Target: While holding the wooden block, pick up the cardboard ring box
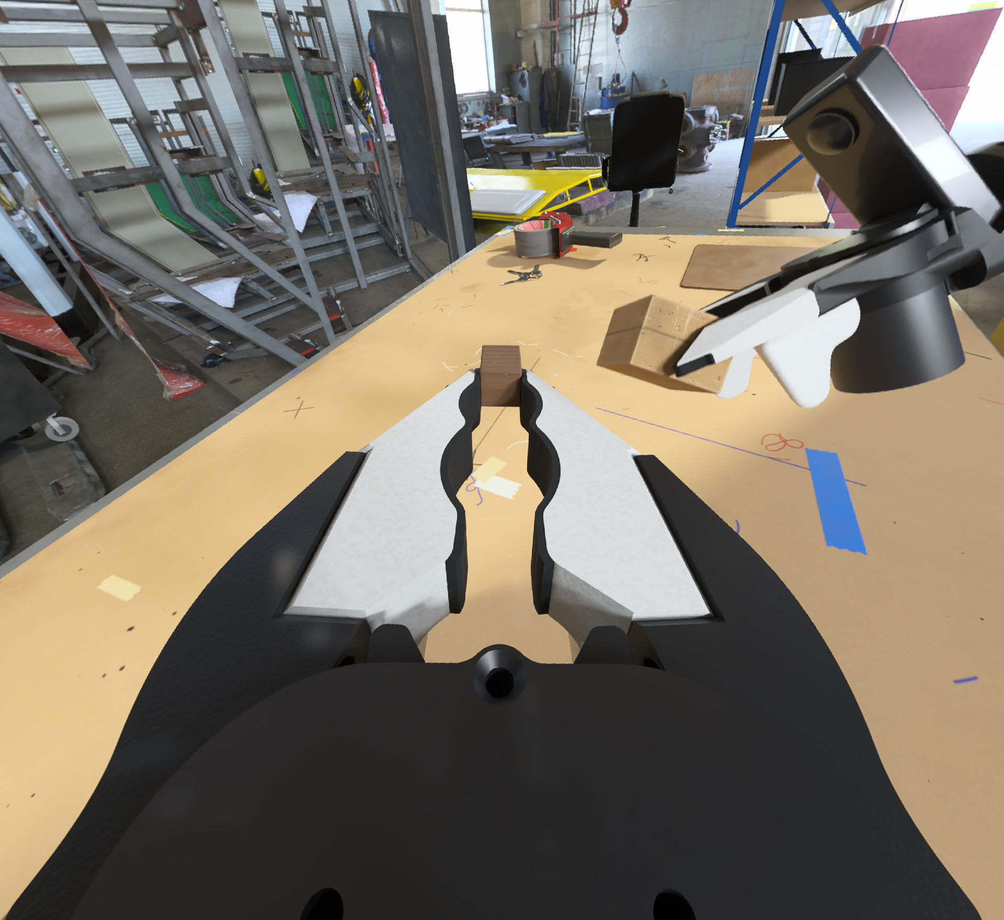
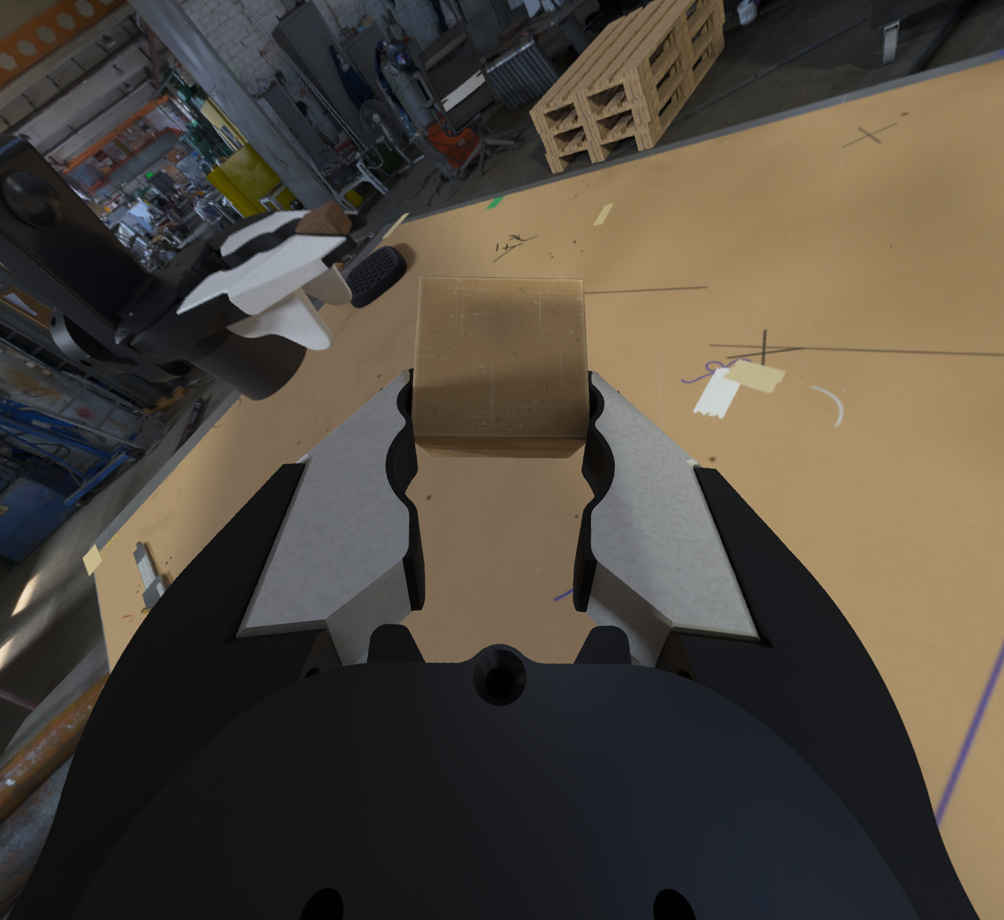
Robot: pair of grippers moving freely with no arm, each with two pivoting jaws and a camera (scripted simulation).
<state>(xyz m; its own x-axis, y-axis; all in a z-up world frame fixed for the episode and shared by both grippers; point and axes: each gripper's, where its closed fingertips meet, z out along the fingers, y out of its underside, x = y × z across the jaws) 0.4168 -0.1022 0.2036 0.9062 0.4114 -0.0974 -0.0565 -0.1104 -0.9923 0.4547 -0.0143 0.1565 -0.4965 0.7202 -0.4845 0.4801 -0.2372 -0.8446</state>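
Plainly, left claw (image 1: 501,384) clamping wooden block (image 1: 501,375), right claw (image 2: 499,405) gripping cardboard ring box (image 2: 499,359), tape dispenser (image 1: 543,235) only in left view

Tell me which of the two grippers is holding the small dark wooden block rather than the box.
The left gripper: its fingertips pinch the small dark-brown wooden block clear of the table. The right gripper instead straddles the much larger, paler cardboard ring box.

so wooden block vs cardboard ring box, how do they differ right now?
The wooden block is small and dark brown; the cardboard ring box is far larger and pale tan. The block is pinched in the left gripper; the box sits between the right gripper fingertips. Both are boxy.
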